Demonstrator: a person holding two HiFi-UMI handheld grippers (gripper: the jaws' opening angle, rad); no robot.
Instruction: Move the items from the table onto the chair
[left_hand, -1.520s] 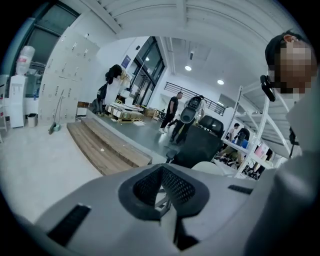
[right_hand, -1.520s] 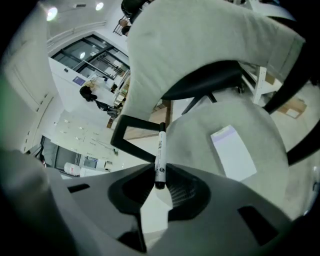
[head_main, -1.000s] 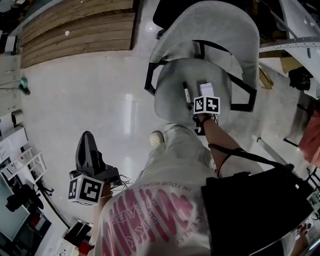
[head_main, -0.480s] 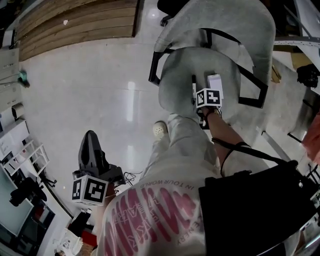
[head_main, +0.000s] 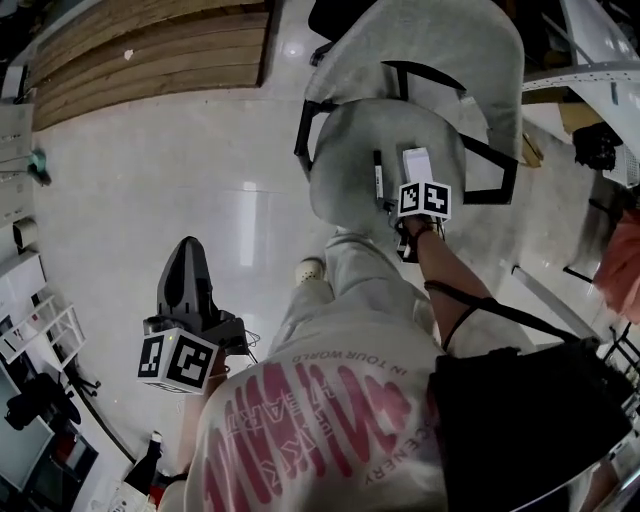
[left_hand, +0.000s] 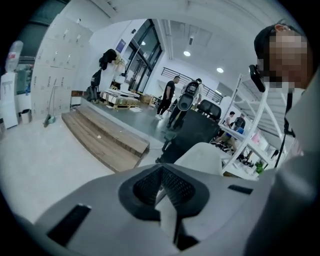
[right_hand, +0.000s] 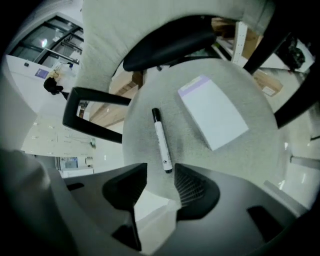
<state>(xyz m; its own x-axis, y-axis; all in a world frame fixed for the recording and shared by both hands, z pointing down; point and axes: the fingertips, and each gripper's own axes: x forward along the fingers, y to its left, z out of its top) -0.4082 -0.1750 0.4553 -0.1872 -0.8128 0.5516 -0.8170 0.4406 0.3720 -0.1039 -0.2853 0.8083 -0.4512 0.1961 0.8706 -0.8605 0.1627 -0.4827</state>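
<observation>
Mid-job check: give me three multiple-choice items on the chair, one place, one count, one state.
1. The marker lies: A) on the chair seat B) on the floor C) on a shelf
2. Items on the seat: A) one B) two C) four
3. Right hand-held gripper jaws: A) clamped on the marker B) apart C) shut together
1 A: the marker rests on the chair seat. 2 B: marker and white notepad. 3 B: the right hand-held gripper's jaws have just been opening; nothing pressed between them.
</observation>
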